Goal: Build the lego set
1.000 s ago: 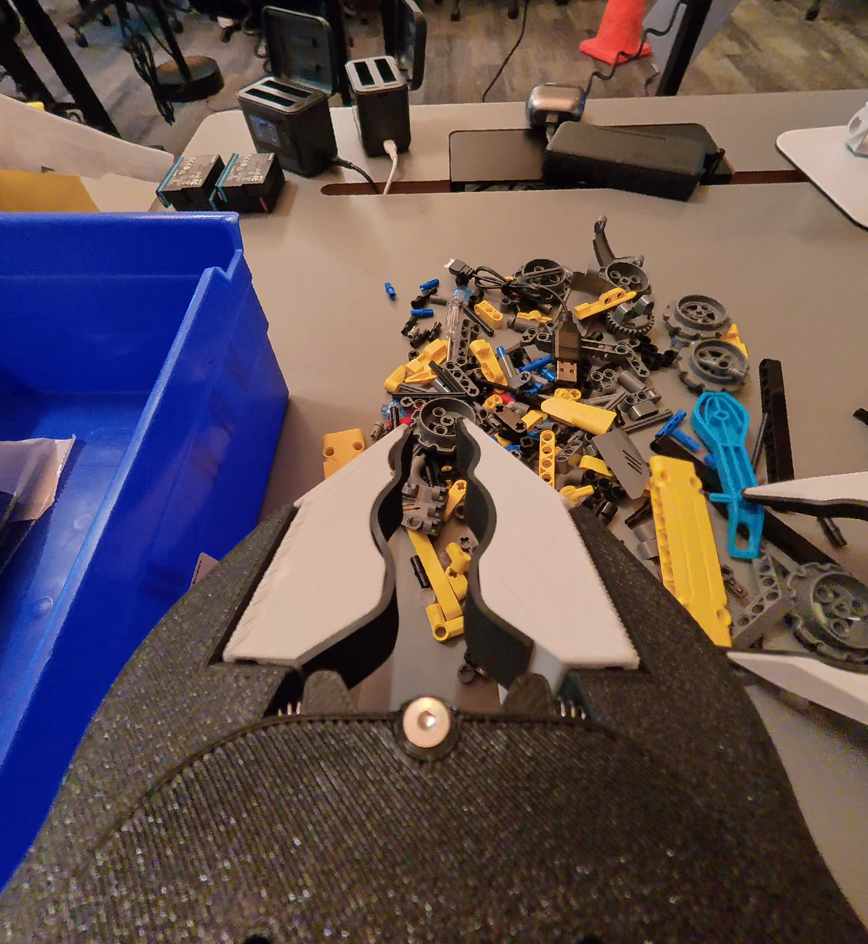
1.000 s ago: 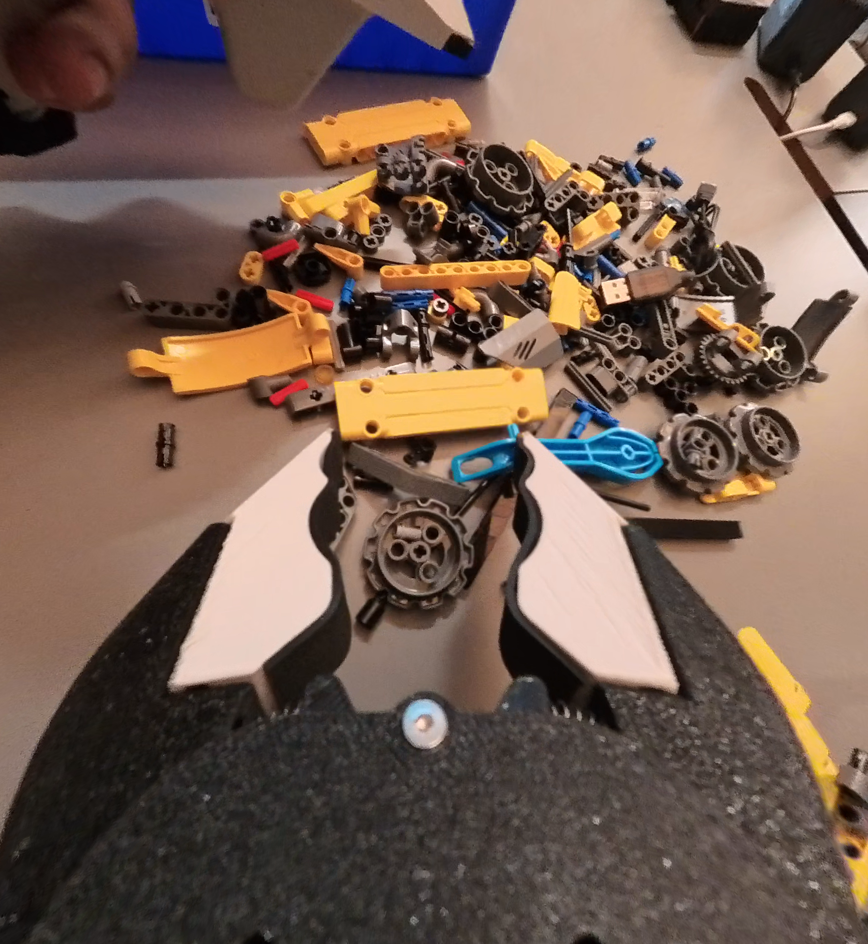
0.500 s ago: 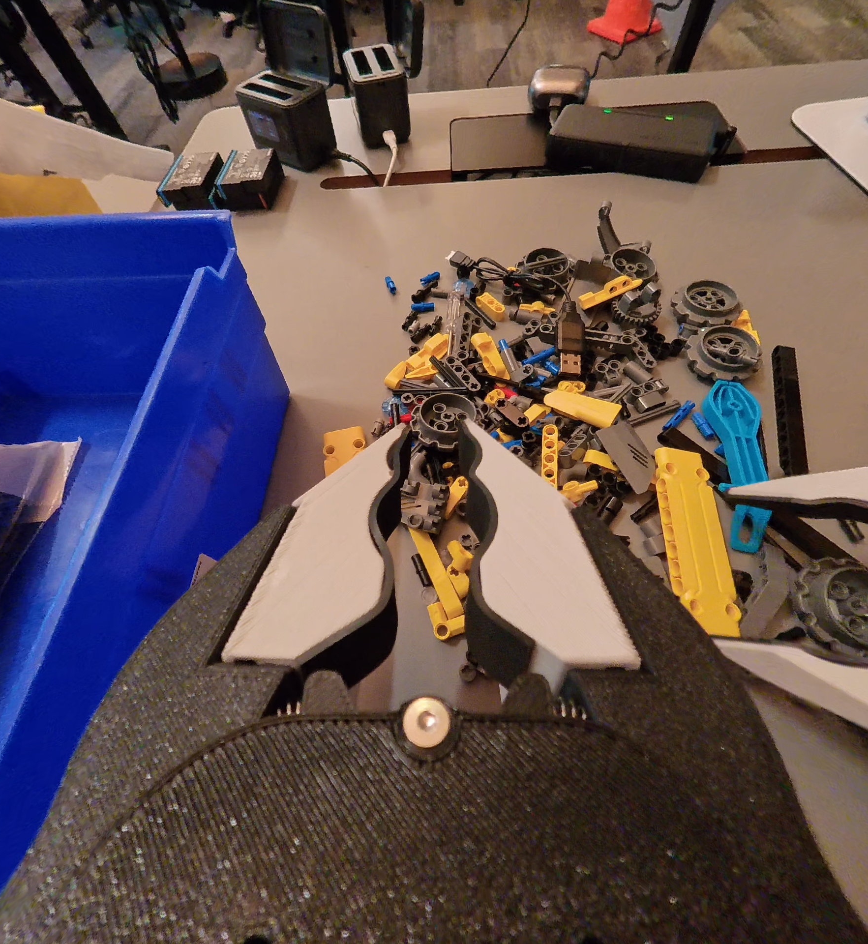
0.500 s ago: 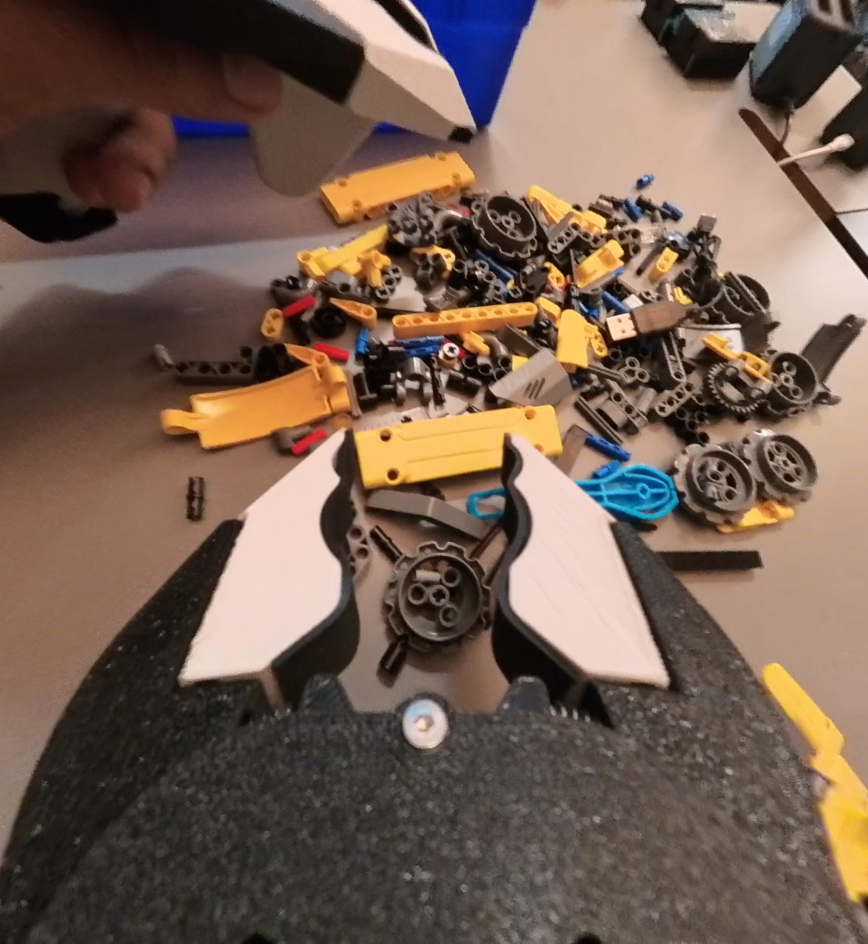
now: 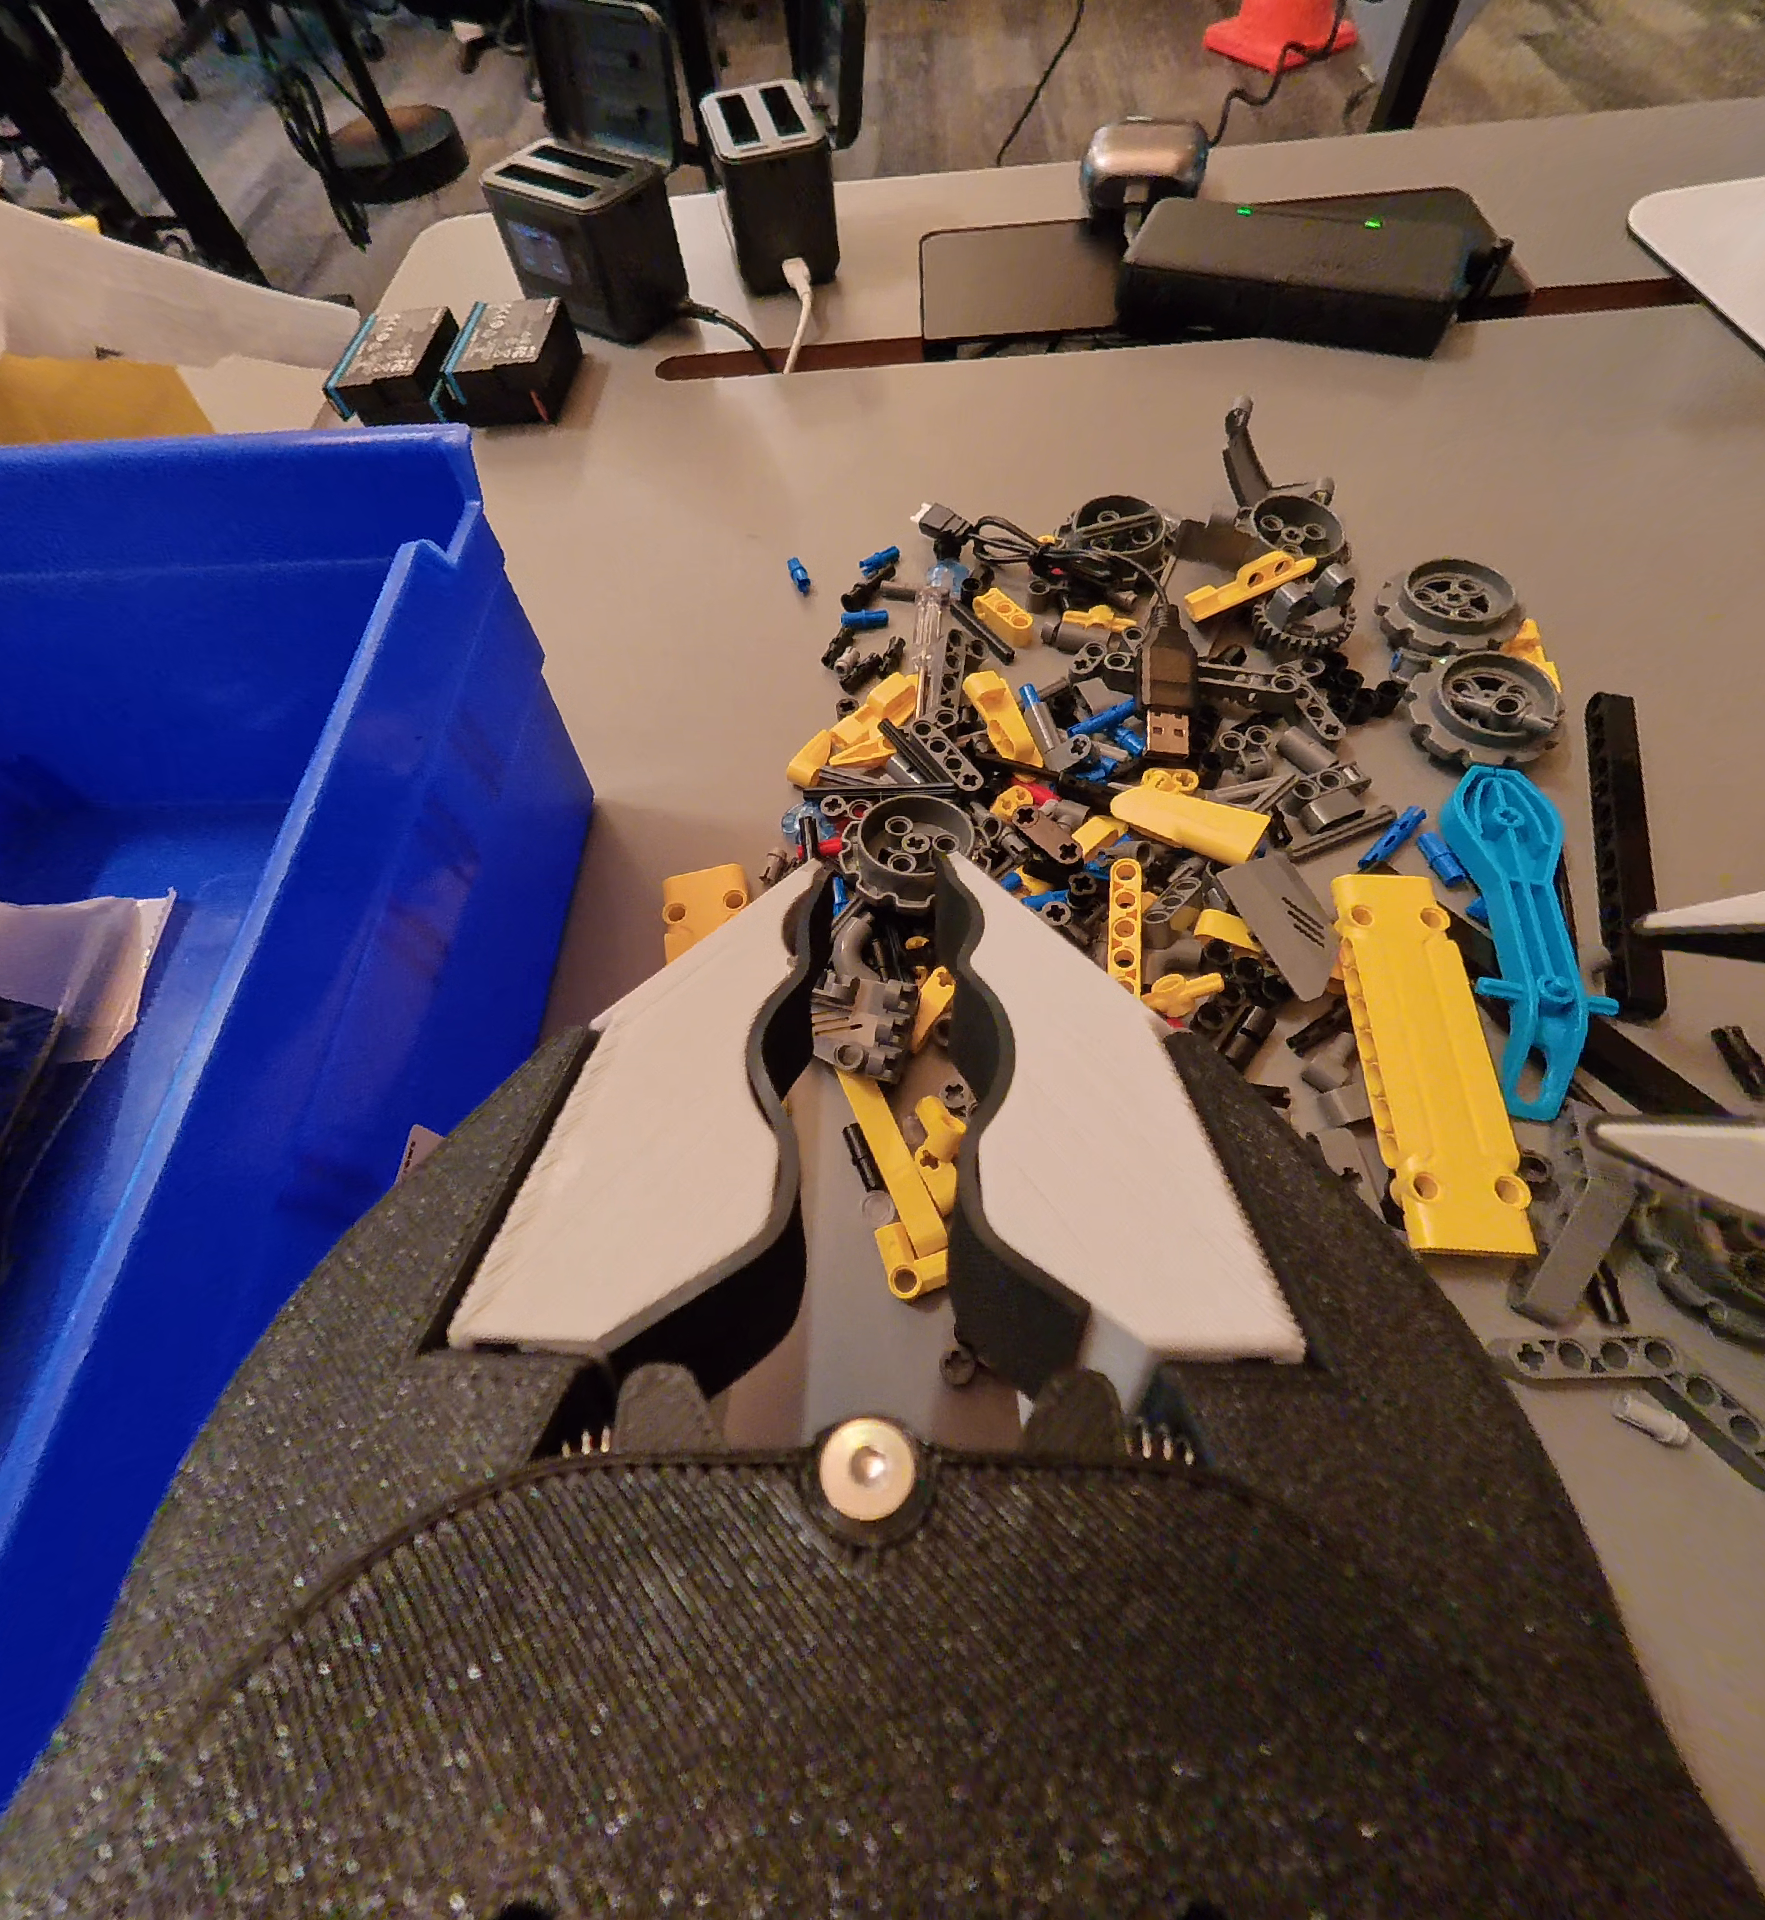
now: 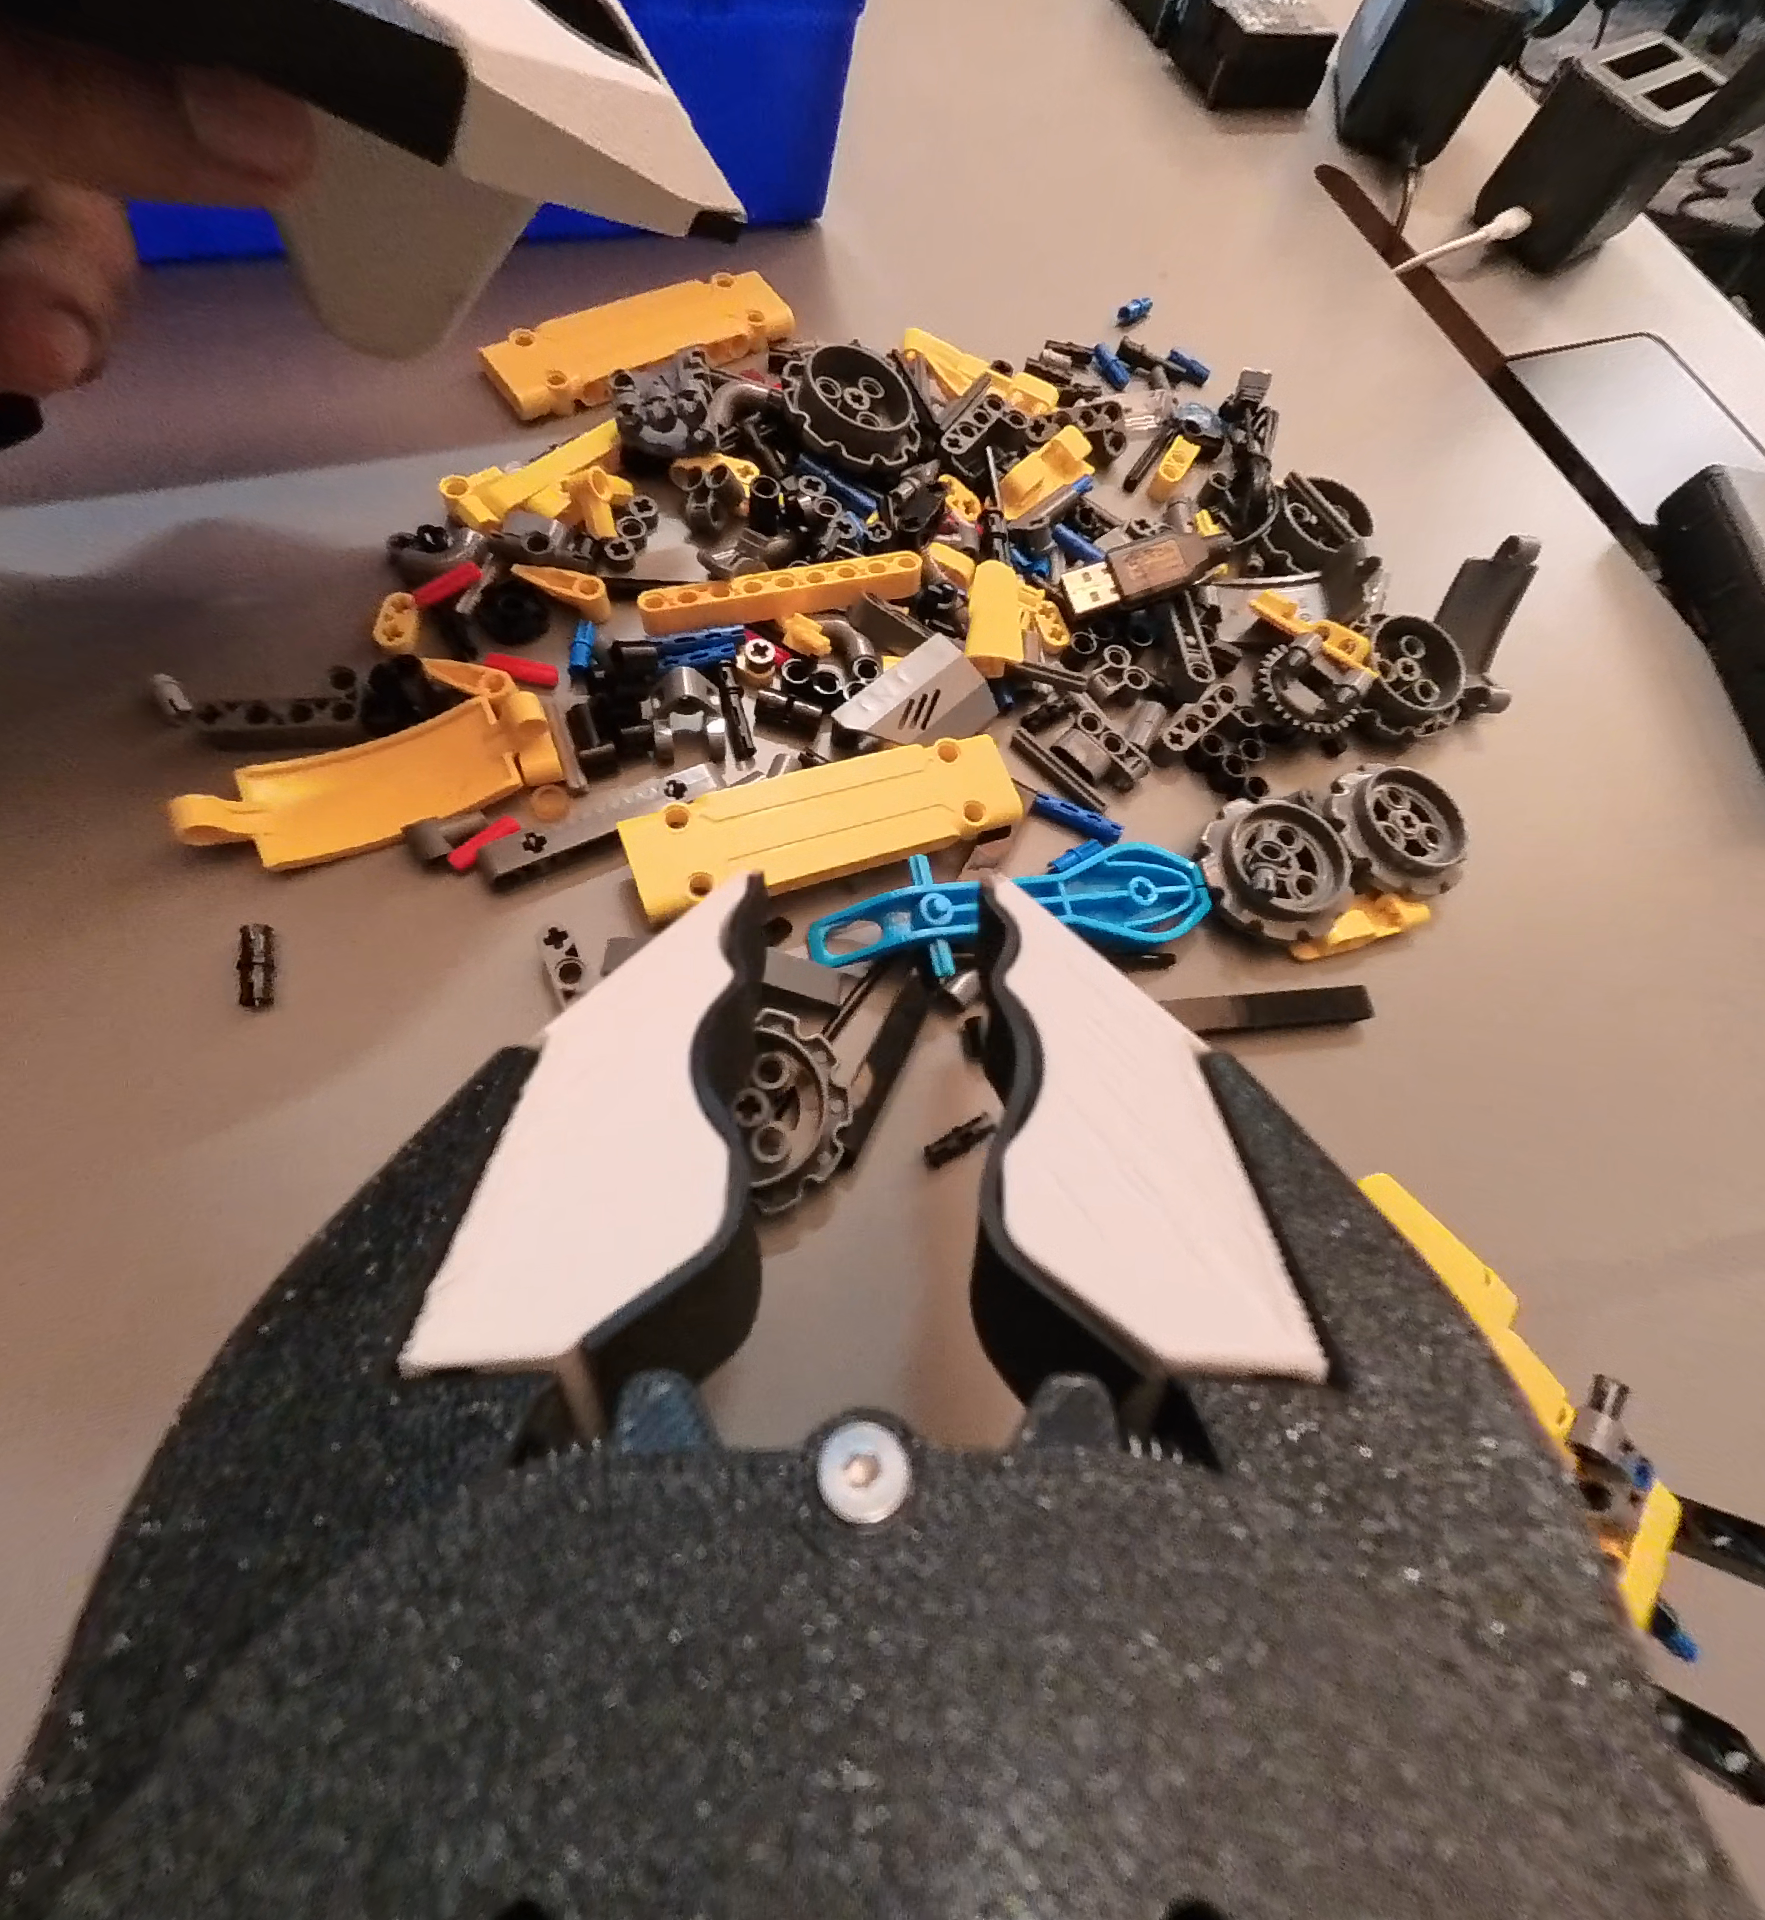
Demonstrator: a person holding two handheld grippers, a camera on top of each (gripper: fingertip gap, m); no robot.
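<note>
A blue plastic bin [image 5: 234, 727] sits at the far left on a grey table [image 5: 670, 540]. Just right of it, the left gripper [image 5: 883, 873] hovers low over the near edge of a pile of small yellow, black and grey construction-toy pieces [image 5: 1117, 748]. Its 2 fingers stand slightly apart, holding nothing, with a dark grey connector block [image 5: 862, 1013] lying on the table between them and a dark grey toothed wheel [image 5: 904, 836] just beyond the tips. Further right lie a long yellow panel [image 5: 1423, 1060] and a light blue openwork piece [image 5: 1522, 914]. The right gripper [image 6: 867, 899] hangs over that blue piece, fingers parted and empty, another grey toothed wheel [image 6: 790, 1112] against its left finger.
</note>
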